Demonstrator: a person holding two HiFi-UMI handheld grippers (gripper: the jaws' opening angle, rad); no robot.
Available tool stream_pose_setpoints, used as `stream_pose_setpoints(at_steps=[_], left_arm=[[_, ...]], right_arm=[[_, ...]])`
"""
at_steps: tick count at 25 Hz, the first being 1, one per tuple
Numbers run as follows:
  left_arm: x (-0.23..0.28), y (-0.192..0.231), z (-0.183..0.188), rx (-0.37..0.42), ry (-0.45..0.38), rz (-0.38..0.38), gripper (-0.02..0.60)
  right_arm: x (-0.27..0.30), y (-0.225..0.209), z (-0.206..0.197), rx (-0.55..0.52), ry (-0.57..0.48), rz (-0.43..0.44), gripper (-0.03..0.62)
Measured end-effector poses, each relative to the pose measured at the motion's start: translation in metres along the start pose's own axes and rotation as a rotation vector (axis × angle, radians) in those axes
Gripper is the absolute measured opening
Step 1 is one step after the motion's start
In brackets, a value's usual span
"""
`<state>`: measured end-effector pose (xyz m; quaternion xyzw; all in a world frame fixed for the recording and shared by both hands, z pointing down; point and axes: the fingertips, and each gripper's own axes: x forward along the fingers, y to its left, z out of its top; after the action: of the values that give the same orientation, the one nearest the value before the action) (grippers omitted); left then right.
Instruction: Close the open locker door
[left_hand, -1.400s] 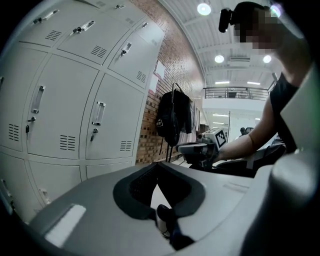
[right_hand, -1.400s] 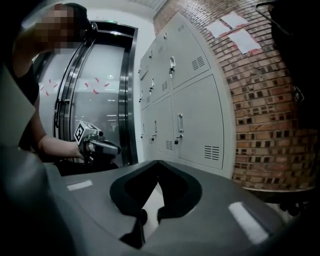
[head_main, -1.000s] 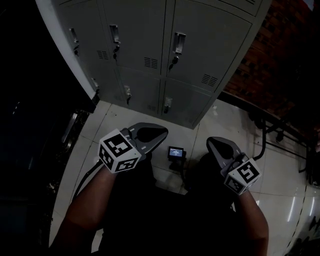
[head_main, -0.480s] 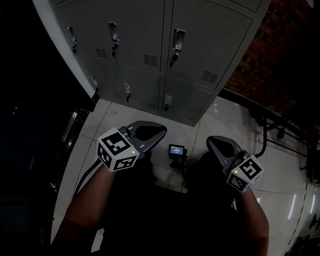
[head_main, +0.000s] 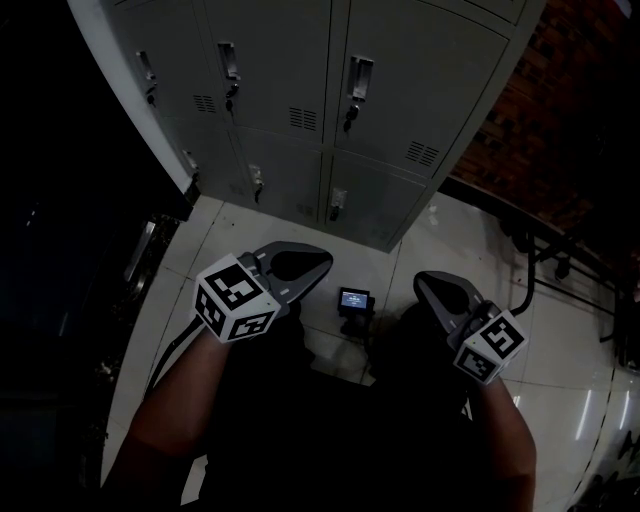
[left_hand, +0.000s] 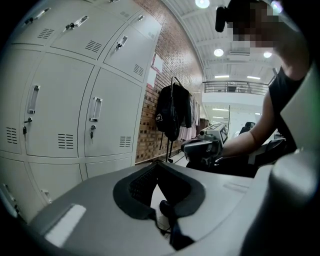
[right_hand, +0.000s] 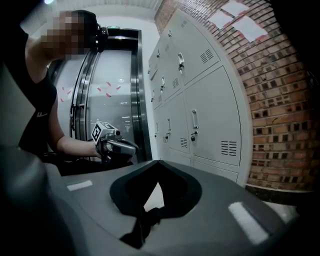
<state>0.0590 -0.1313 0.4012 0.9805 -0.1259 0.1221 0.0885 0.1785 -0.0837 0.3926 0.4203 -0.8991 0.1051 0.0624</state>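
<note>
A bank of grey lockers (head_main: 300, 90) stands ahead on the white tiled floor; every door that shows lies flush and shut, each with a handle and a lock. In the left gripper view the lockers (left_hand: 65, 115) fill the left side, and in the right gripper view the lockers (right_hand: 200, 115) stand to the right. My left gripper (head_main: 325, 262) hangs low in front of me, shut with nothing in it, well short of the lockers. My right gripper (head_main: 420, 280) is level with it, also shut and empty. Neither touches a door.
A small device with a lit screen (head_main: 352, 300) lies on the floor between the grippers. A brick wall (head_main: 560, 130) runs to the right of the lockers, with a black stand and cables (head_main: 530, 260) at its foot. A coat rack with a dark jacket (left_hand: 172, 110) stands by it.
The right gripper has drifted a little to the right. The left gripper and the lockers look the same.
</note>
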Motion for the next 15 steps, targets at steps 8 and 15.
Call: stream_pose_setpoints(at_steps=[8, 15], left_arm=[[-0.004, 0.0075, -0.0064, -0.009, 0.028, 0.018, 0.012], [-0.0071, 0.0084, -0.007, -0.013, 0.022, 0.02, 0.012]], right_arm=[[0.0035, -0.0009, -0.0043, -0.007, 0.019, -0.006, 0.002], [0.0031, -0.001, -0.007, -0.008, 0.029, -0.012, 0.002]])
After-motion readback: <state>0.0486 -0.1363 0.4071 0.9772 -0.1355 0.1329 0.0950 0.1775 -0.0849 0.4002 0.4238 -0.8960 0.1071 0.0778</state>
